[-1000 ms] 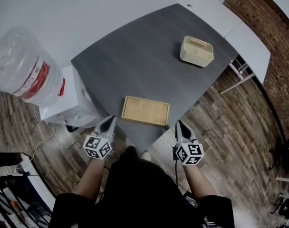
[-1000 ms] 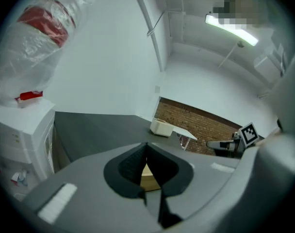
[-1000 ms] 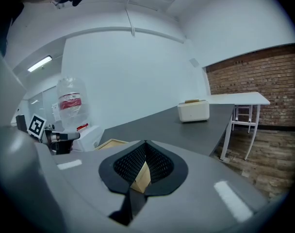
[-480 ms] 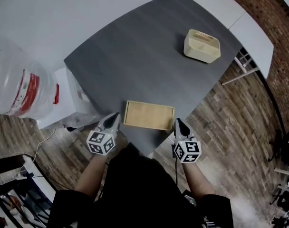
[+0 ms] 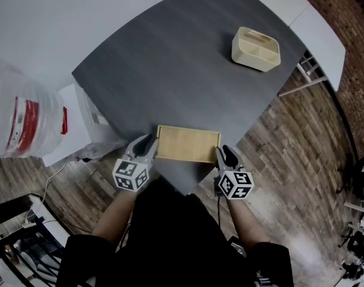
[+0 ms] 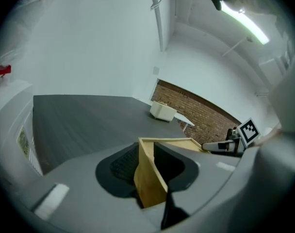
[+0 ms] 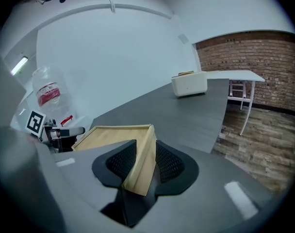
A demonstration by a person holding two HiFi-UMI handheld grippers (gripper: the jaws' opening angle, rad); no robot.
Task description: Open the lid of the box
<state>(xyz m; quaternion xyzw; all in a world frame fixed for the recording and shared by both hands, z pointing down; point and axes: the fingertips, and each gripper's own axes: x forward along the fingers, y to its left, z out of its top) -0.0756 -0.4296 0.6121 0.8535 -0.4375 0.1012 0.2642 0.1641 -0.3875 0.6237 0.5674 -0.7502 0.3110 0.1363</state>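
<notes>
Two hand-held grippers, one item of work, four items of surroundings.

1. Wooden box (image 5: 188,143): flat, pale, rectangular. It lies at the 6 o'clock corner of the dark grey table (image 5: 170,70), long side across the view.
2. Left gripper (image 5: 149,143): at the box's 9 o'clock end. Its jaws stand apart astride that end wall, and a dark gap shows between the wood and one pad, so nothing is clasped.
3. Right gripper (image 5: 225,154): at the box's 3 o'clock end. Its jaws have just been opening and are released, with the box's end wall standing between the ribbed pads.
4. Cream container (image 5: 256,48): open-topped, at 1 o'clock on the same table, well apart from the box.
5. Water bottle (image 5: 23,121): large, clear, red-labelled, at 9 o'clock off the table.
6. White table (image 5: 314,34): at 2 o'clock, beyond the grey one.
7. Wood-plank floor (image 5: 290,160): from 3 to 5 o'clock.
</notes>
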